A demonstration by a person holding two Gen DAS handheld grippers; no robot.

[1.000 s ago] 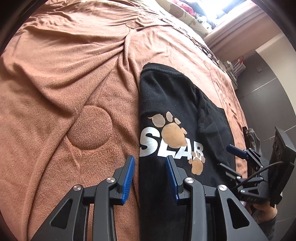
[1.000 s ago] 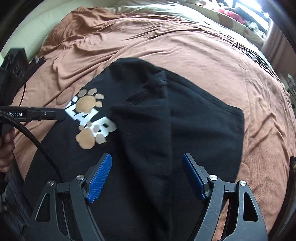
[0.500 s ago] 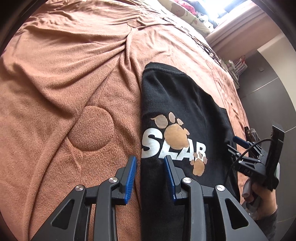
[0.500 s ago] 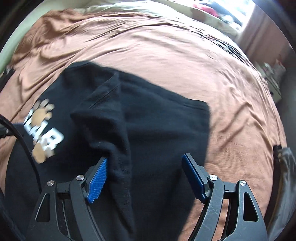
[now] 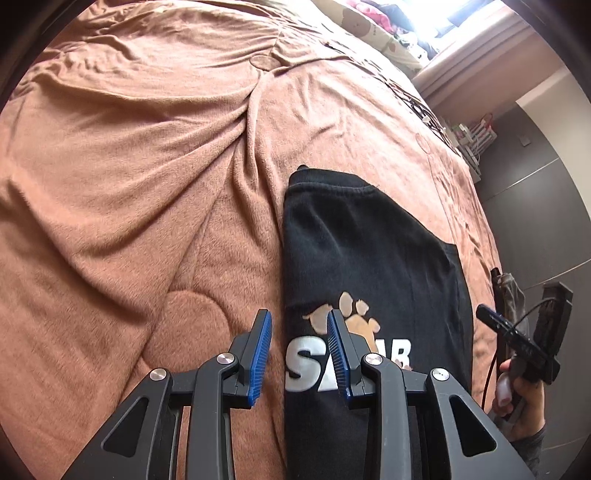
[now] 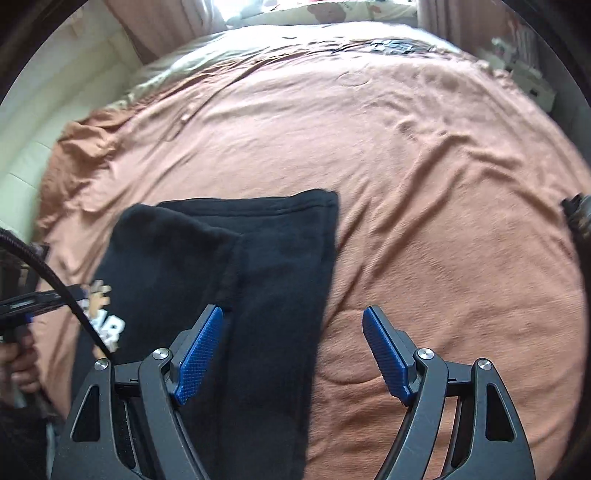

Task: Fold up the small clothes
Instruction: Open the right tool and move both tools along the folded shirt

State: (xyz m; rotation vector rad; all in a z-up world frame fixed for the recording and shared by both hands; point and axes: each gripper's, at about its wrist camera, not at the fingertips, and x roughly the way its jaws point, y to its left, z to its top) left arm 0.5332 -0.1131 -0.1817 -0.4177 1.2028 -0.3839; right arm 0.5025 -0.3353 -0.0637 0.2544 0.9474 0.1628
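A: Surroundings, largest first?

B: Brown blanket (image 5: 129, 184) over the bed; black shirt (image 5: 369, 258) flat on it, near side, one flap folded over in the right wrist view. Patterned pillow (image 5: 369, 29) at the far edge.

A: Obstructions? Text?

B: The left claw (image 5: 299, 350), narrowly parted and empty, covers part of the white lettering (image 5: 306, 365); "S" and "B" legible, beside paw prints (image 5: 354, 317). The right claw (image 6: 291, 350) stands wide, empty.

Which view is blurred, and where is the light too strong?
Right wrist view: motion blur smears the print on the black shirt and the far bed edge. Left wrist view: sharp, but the window at top right is overexposed. Both bend straight lines near the rim.
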